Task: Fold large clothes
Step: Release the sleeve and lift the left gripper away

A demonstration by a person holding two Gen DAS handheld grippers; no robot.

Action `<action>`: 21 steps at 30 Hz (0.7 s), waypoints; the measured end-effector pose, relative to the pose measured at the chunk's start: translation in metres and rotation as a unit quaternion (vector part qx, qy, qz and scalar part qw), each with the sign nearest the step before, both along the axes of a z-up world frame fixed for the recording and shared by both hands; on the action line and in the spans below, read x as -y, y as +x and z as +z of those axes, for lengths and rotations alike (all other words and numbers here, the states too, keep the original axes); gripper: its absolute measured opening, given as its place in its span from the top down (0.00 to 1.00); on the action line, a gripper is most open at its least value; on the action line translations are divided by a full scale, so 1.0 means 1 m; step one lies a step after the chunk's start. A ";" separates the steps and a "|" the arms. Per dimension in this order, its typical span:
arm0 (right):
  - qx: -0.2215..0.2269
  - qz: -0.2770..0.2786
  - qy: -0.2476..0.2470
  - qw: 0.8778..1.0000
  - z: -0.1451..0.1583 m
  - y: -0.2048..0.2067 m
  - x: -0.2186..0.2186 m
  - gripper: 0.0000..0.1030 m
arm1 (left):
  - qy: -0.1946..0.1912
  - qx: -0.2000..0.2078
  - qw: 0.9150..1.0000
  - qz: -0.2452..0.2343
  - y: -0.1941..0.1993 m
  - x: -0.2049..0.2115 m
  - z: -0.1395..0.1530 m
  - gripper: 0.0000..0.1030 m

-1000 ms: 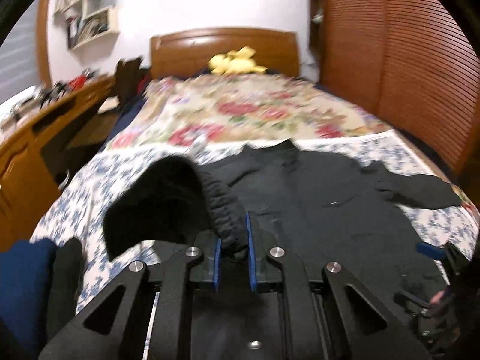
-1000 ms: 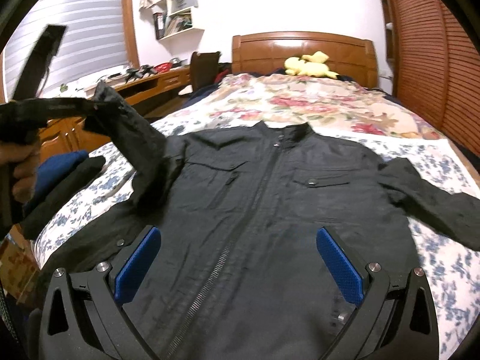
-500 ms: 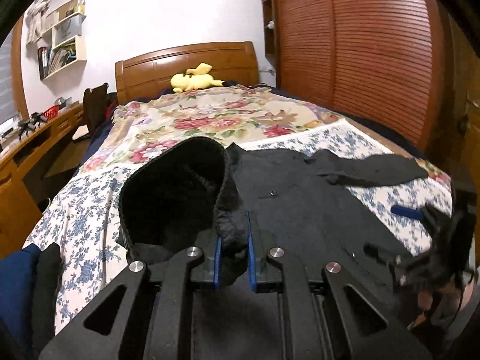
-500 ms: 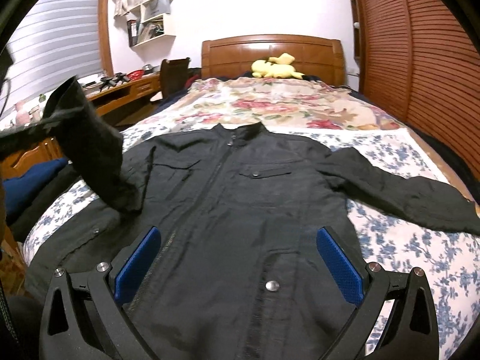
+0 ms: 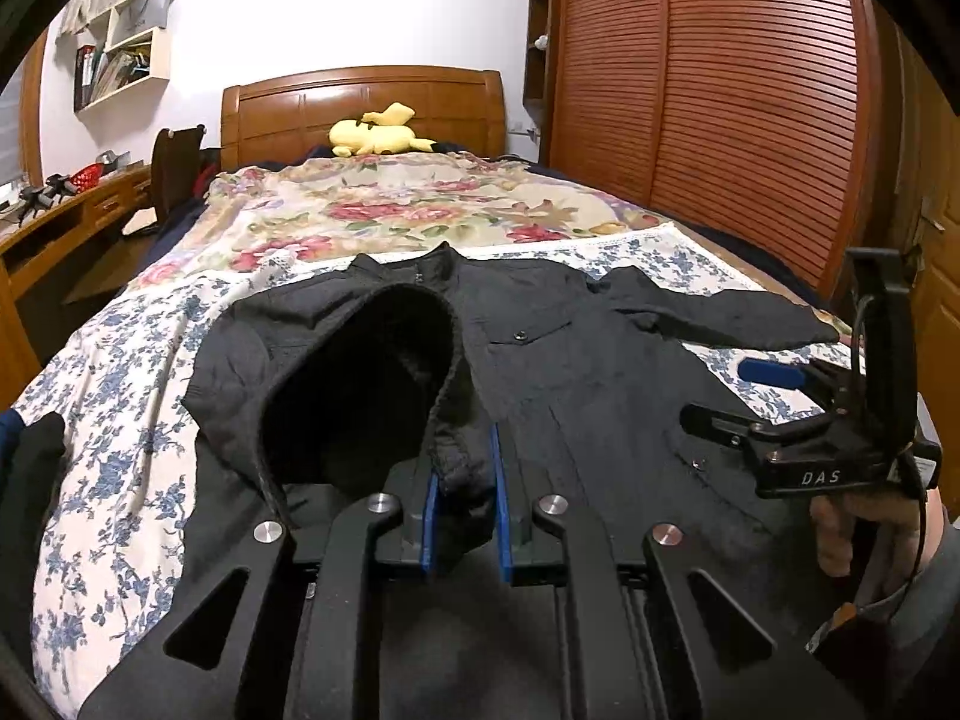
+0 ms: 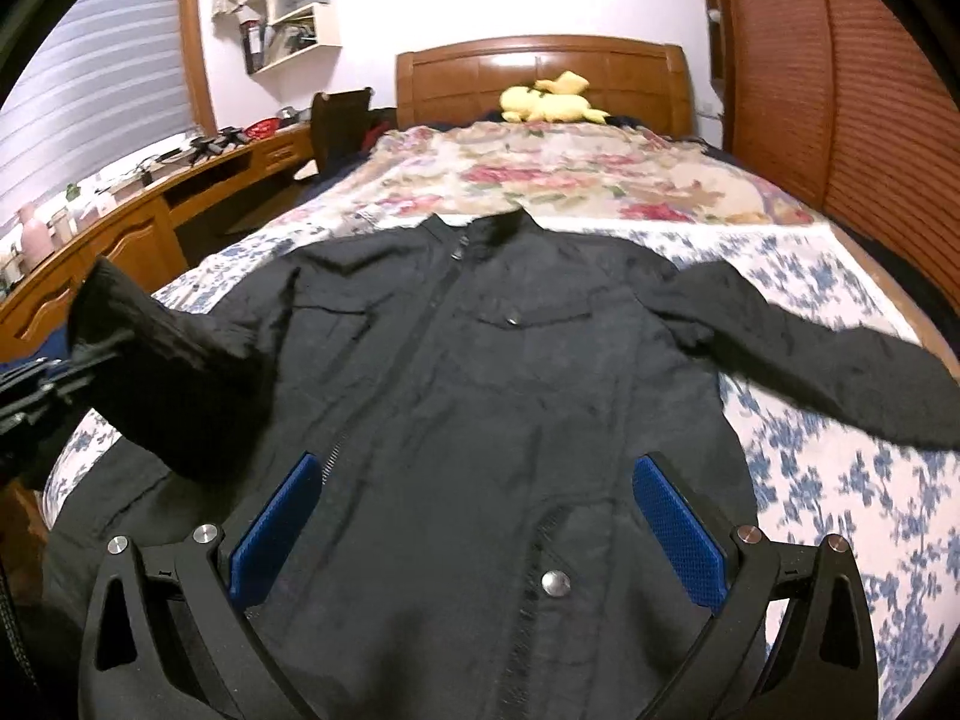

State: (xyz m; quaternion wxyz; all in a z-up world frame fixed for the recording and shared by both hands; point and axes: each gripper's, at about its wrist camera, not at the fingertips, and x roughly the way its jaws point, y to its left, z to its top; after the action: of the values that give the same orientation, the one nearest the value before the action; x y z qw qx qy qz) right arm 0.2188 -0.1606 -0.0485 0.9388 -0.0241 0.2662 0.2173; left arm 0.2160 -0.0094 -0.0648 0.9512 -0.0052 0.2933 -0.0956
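Since a second ago my left tongs (image 5: 465,498) have carried the jacket's (image 6: 510,396) left sleeve cuff (image 5: 360,384) inward, from above the bed's (image 6: 840,480) left edge to over the chest, and lower. They stay clamped on the ribbed cuff, pointing downward, the sleeve opening gaping toward the camera. My right tongs (image 6: 480,534) hover spread wide, gripping nothing, over the jacket's lower front. The jacket lies face up across the foot half of the bed, its other sleeve stretched toward the right edge.
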 end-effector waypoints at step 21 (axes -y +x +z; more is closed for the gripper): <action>-0.003 0.160 -0.026 0.987 -0.022 -0.017 -0.080 0.04 | -0.025 0.056 0.995 0.080 -0.059 -0.092 0.017 0.21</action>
State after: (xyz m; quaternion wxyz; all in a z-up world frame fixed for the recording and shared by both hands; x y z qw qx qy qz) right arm 0.2017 -0.0804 -0.0700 0.8903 -0.0904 0.2670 0.3577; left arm 0.1569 0.0830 -0.0479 0.9704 -0.0472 0.2353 -0.0271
